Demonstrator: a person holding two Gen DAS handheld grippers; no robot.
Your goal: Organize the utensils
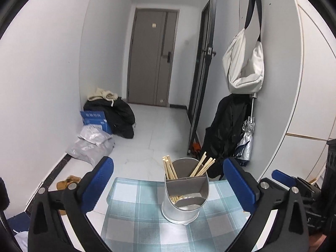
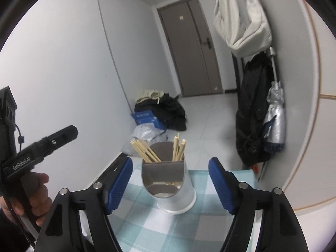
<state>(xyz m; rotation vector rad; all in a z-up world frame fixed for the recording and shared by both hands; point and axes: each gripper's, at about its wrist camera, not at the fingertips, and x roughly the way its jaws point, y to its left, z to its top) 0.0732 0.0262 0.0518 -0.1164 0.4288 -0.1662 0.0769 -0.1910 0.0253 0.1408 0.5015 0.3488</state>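
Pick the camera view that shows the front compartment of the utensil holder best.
Left wrist view: it looks down into the utensil holder, so the front compartment's floor and divider are plain. The right wrist view shows the holder more from the side; that compartment's interior is mostly a blurred reflection.

a white bag [image 1: 243,63] is hung on the wall above a black coat [image 1: 226,126]; a grey door [image 1: 151,58] is shut.

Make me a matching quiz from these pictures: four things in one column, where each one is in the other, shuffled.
Things:
1. chopsticks
2. utensil holder
3. white bag
4. blue box

Places:
A. on the floor by the left wall
B. hanging on the right wall
C. on the checked tablecloth
D. standing in the rear compartments

Pairs: 1-D, 2-C, 3-B, 4-A
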